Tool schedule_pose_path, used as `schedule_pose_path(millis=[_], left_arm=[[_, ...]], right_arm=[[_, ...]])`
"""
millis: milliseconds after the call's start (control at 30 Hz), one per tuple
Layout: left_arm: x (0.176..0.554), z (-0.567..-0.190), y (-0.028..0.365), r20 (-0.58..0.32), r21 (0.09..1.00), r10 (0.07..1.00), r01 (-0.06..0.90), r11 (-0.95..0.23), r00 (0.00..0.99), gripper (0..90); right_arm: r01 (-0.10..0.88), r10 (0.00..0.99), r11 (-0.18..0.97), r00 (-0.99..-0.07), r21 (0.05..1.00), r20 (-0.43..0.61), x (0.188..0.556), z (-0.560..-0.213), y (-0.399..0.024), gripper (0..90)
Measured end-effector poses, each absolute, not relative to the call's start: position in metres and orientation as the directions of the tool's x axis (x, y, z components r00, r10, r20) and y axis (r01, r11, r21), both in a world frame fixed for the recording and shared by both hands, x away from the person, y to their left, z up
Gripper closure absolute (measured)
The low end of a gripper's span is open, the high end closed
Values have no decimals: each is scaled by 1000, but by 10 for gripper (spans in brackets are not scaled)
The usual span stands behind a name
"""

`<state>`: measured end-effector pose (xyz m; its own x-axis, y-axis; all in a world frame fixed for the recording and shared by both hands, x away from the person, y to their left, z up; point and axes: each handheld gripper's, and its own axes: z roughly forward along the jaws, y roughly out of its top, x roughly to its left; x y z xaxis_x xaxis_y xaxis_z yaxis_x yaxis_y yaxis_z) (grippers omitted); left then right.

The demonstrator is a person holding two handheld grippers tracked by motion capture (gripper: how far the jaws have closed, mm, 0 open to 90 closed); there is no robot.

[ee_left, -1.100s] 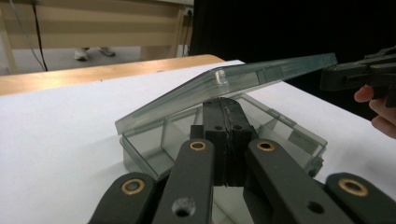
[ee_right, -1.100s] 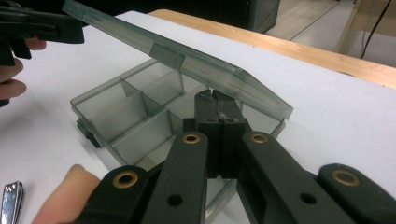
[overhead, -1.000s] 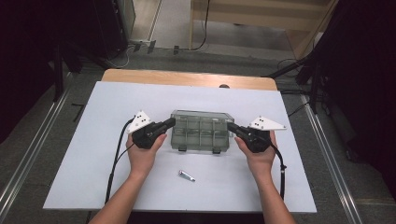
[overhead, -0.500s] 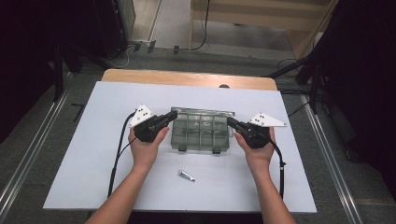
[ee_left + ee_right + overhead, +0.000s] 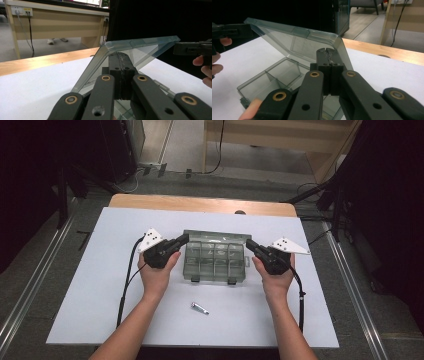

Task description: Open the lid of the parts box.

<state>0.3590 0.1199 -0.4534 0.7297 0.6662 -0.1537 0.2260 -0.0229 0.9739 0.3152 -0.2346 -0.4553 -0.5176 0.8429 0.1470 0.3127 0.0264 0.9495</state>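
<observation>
1. Here, in the high view, a clear plastic compartment box is seen at the middle of a white table top, between the two grippers. The left gripper is held at the box's far left corner and the right gripper at its far right corner, each with its jaws closed together. A small metal piece lies on the near side of the box, apart from it.

2. In the left gripper view, the jaws are seen pressed flat together with nothing between them, their tips set against the raised, tilted lid. The other gripper is seen at the far right edge.

3. In the right gripper view, the closed jaws are seen at the lid's corner. The lid stands tilted open above the divided compartments, which are bare.
</observation>
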Motion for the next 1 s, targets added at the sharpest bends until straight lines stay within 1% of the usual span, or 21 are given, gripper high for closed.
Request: schedule_pose_path(millis=[333,500,533,567,600,633,700,800,933,967,1000], left_arm=[[364,-451,118,-145,974,687,224,-27,712,897],[364,-453,119,-128,970,689,234,-61,713,893],[363,-453,120,-111,970,690,229,-82,715,889],[362,-453,121,-106,970,691,229,-87,715,863],[361,-453,121,-99,969,694,228,-95,713,822],[360,-454,122,-95,969,699,227,-98,708,806],[358,-456,125,-104,969,709,230,-85,698,730],[360,-461,129,-104,969,723,235,-82,683,534],[367,-464,130,-129,961,739,267,-71,661,216],[370,-465,129,-140,956,736,284,-74,663,124],[374,-467,129,-143,952,717,292,-88,683,71]], right_arm=[[295,878,19,-463,955,125,323,-453,-229,900],[288,885,22,-452,957,116,324,-453,-227,900],[288,885,20,-451,957,117,325,-453,-227,900],[287,885,20,-451,958,117,325,-453,-227,900],[288,885,20,-450,958,116,325,-453,-227,900],[289,886,20,-449,957,117,325,-453,-226,900],[288,887,18,-447,957,118,325,-453,-226,900],[290,889,17,-442,957,118,325,-452,-226,900],[288,890,21,-441,957,113,326,-451,-226,900],[288,891,22,-441,957,112,326,-451,-226,900],[291,891,19,-439,957,115,326,-451,-226,900]])
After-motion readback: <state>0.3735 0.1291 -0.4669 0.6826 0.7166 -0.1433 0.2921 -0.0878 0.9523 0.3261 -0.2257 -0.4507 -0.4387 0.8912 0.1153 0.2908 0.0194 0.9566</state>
